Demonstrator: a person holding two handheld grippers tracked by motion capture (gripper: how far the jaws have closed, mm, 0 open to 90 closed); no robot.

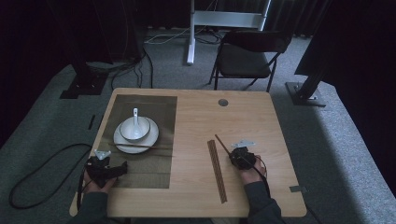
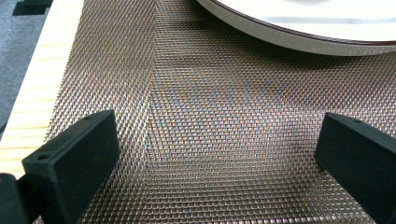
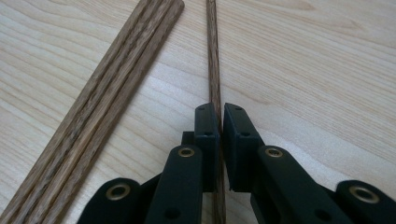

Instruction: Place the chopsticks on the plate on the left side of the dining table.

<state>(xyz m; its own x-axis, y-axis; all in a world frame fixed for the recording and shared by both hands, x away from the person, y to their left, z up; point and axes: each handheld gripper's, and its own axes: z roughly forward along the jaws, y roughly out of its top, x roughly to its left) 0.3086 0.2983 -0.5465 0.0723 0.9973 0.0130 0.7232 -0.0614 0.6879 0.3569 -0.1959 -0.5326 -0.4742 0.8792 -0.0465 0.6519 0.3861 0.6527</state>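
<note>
The right gripper [image 3: 219, 116] pinches a single wooden chopstick [image 3: 214, 56], with a wooden strip [image 3: 107, 98] just to its left; the left gripper [image 2: 217, 154] hangs wide open over a woven placemat [image 2: 224, 121].

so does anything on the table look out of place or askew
The chopsticks are split up. One lies across the plate's front rim, jutting onto the mat. The other is on the bare wood by the long wooden strip, angled away from it, with the right tongs shut on it. Nothing is spilled or broken.
</note>
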